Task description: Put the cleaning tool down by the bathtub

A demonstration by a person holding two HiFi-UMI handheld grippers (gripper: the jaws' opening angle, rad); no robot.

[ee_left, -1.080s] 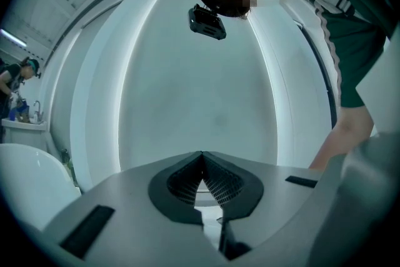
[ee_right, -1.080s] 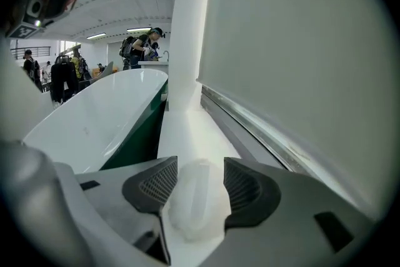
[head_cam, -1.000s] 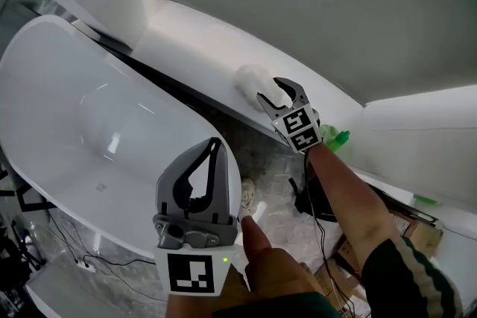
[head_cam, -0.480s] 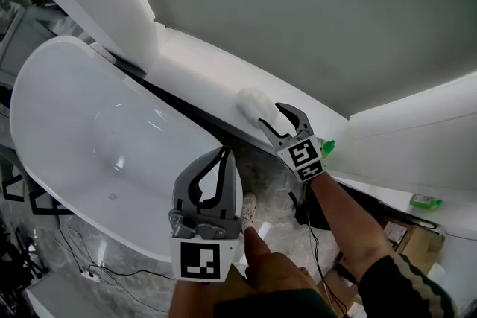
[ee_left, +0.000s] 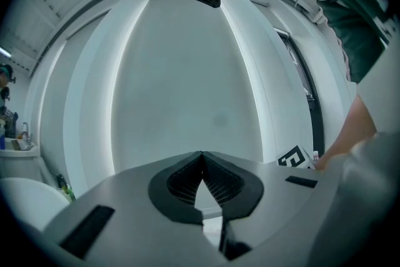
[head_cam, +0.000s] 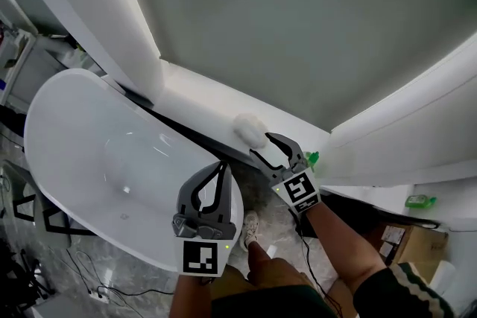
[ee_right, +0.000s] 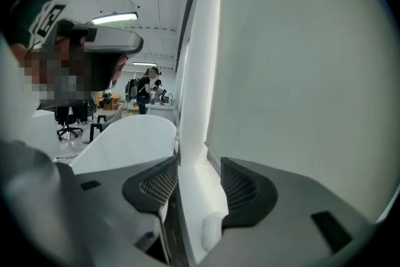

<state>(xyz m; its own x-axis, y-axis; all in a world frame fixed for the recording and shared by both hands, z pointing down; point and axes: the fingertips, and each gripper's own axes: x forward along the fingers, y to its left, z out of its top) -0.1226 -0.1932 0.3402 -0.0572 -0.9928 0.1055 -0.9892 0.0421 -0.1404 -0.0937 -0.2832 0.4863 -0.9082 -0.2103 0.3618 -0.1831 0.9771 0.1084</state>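
The cleaning tool (head_cam: pixel 248 128), a white fluffy pad, lies on the white ledge (head_cam: pixel 195 102) behind the white bathtub (head_cam: pixel 97 160). My right gripper (head_cam: pixel 259 144) is open just to the right of the pad, with nothing between its jaws. In the right gripper view the pad (ee_right: pixel 211 229) lies low between the spread jaws of the right gripper (ee_right: pixel 199 169), on the ledge (ee_right: pixel 197 187), with the bathtub (ee_right: pixel 125 137) to the left. My left gripper (head_cam: pixel 221 164) hangs over the tub's near rim, shut and empty. The left gripper view shows the left gripper (ee_left: pixel 201 154) with its tips together against a plain wall.
A green bottle (head_cam: pixel 311 158) stands on the ledge right of the right gripper. Another green item (head_cam: pixel 419 200) lies on a lower shelf, above cardboard boxes (head_cam: pixel 414 240). The person's shoe (head_cam: pixel 248 223) and cables are on the marbled floor beside the tub.
The right gripper has drawn back a little from the white pad, which stays on the ledge. The head view has swung up towards the wall. The left gripper stays shut.
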